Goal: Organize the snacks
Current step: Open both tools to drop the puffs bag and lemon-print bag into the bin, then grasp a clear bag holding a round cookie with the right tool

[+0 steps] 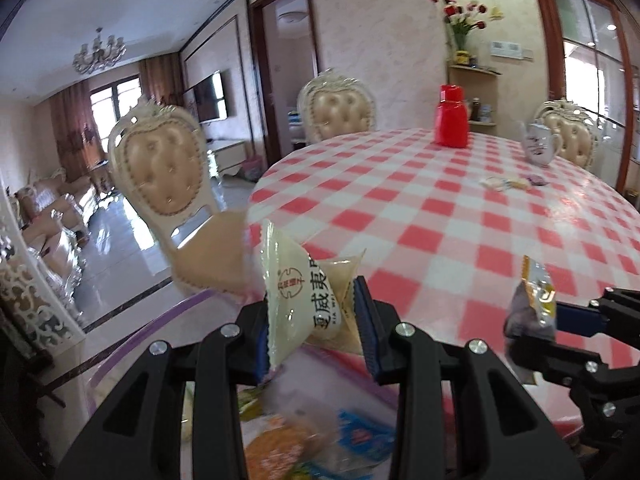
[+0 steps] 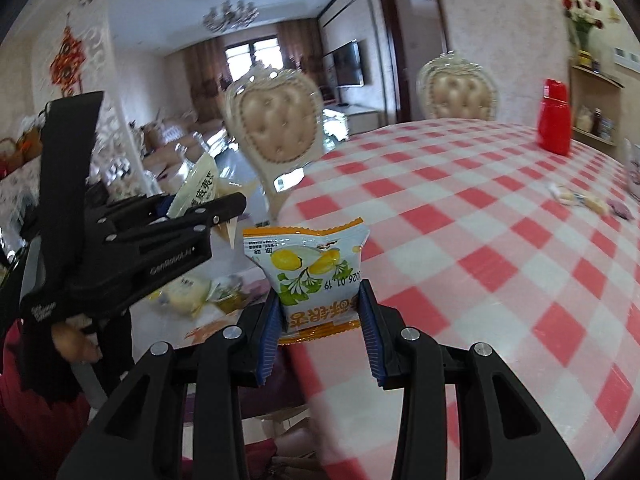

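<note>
The left gripper [image 1: 316, 320] is pinching a pale cream snack packet [image 1: 304, 300], its blue-padded fingers [image 1: 366, 320] drawn in narrow and pressing both sides of the wrapper. The right gripper [image 2: 322, 320] is doing the same with a yellow lemon-print snack packet [image 2: 312, 280], fingers [image 2: 370, 328] narrow and clamped on it, the printing upside down. Both packets are riding above the near edge of the counter [image 1: 440, 208] with its red-and-white checked cloth. Just below the left gripper, a clear bin with a purple rim [image 1: 160, 320] is showing blurred snacks [image 1: 280, 444] inside. Across the counter from the grippers, a red jug [image 1: 452, 116] is standing upright, with a white teapot [image 1: 540, 146] to its right. Loose wrapped snacks [image 1: 506, 183] are lying on the cloth in front of that teapot. Cream padded chairs [image 1: 160, 164] are ringing the counter's far side.
</note>
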`<state>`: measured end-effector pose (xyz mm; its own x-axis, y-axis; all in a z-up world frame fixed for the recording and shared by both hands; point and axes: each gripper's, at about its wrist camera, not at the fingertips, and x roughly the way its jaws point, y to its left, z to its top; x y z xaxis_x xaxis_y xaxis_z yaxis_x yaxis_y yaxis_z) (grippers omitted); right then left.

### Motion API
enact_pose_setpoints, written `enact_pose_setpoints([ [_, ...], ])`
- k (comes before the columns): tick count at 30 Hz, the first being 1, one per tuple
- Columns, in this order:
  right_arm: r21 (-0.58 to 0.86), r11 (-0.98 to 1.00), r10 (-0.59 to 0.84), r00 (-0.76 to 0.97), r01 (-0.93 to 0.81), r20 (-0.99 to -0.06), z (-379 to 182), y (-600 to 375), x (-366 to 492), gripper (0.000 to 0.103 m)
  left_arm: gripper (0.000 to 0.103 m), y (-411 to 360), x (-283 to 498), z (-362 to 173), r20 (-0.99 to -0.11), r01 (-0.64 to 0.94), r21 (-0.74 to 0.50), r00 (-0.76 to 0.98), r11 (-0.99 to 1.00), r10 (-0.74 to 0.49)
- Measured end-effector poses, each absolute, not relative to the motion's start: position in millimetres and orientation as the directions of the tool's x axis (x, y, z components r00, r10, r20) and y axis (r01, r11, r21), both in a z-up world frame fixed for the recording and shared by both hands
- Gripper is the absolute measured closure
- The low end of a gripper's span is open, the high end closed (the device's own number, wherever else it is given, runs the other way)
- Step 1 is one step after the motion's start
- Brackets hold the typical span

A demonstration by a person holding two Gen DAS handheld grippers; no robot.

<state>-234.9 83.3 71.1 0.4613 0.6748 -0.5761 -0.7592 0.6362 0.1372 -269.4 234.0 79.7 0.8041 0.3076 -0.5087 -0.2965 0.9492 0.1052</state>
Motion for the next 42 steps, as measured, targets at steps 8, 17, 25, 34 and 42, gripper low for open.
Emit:
enact_pose_setpoints([
  [8, 0.121, 0.508, 0.702, 0.328, -0.853, -0.632, 59, 136, -259, 0.066, 0.067, 290, -281, 68, -0.574, -0.362, 0.179, 0.717, 0.915, 0.396],
  [17, 0.185, 0.503, 0.741, 0.312, -0.844, -0.594, 62, 128, -247, 0.034, 0.012, 332, -295, 69, -0.599, -0.474, 0.204, 0.632, 0.857, 0.492],
  [25, 0.200, 0.761, 0.602, 0.557, -0.617, -0.573, 74, 22, -168, 0.033, 0.005, 265, -252, 97, -0.592, -0.339, -0.006, 0.759, 0.941, 0.270],
  [34, 0.250, 0.946, 0.320, 0.697, -0.205, -0.641, 59, -146, -52, 0.021, 0.002, 105, -55, 77, -0.715, 0.001, -0.183, 0.686, 0.983, -0.134],
  [42, 0.236, 0.960, 0.274, 0.656, -0.149, -0.703, 35, -199, 50, 0.021, 0.002, 49, 93, 40, -0.743, -0.188, -0.204, 0.669, 0.961, -0.027],
])
